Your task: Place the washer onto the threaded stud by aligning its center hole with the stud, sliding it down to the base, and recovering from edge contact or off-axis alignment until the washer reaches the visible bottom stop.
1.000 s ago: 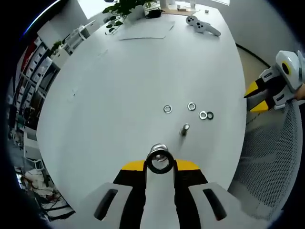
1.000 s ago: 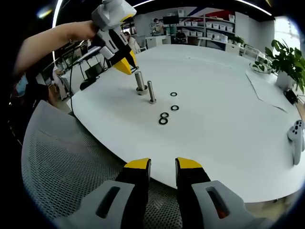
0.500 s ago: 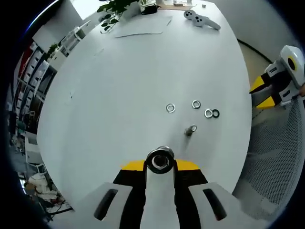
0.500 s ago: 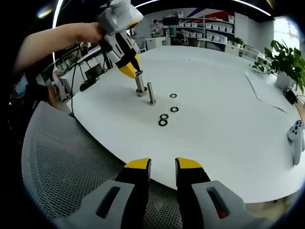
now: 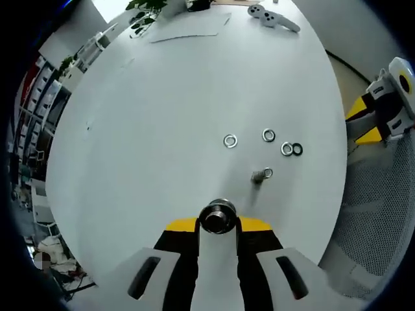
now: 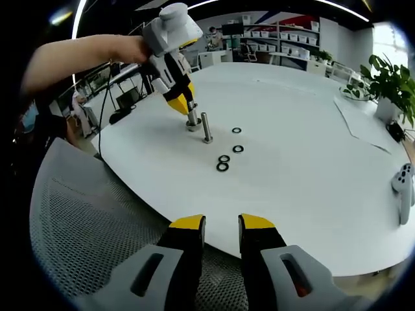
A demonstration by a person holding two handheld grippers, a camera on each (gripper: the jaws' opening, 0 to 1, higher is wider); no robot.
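Observation:
My left gripper (image 5: 218, 225) hangs over the round white table (image 5: 162, 129), shut on a metal washer (image 5: 218, 218) held between its yellow tips. Seen from above, the washer rings the top of a thick threaded stud. In the right gripper view the left gripper (image 6: 181, 107) points down, its tips at the top of that thick stud (image 6: 192, 120). A thinner stud (image 6: 207, 127) (image 5: 258, 175) stands just beside it. My right gripper (image 6: 222, 223) is open with nothing in it, back over a chair off the table's edge; in the left gripper view it is the right gripper (image 5: 363, 126).
Several loose washers (image 5: 268, 135) (image 6: 224, 158) lie past the studs. A grey mesh chair back (image 6: 84, 220) (image 5: 376, 214) stands against the table edge. Far across the table are white game controllers (image 5: 275, 16) (image 6: 405, 184), a potted plant (image 6: 389, 84) and paper sheets (image 5: 185, 35).
My left gripper has come down with the washer toward the thick stud, whose top now sits inside the ring. The right gripper has stayed where it was.

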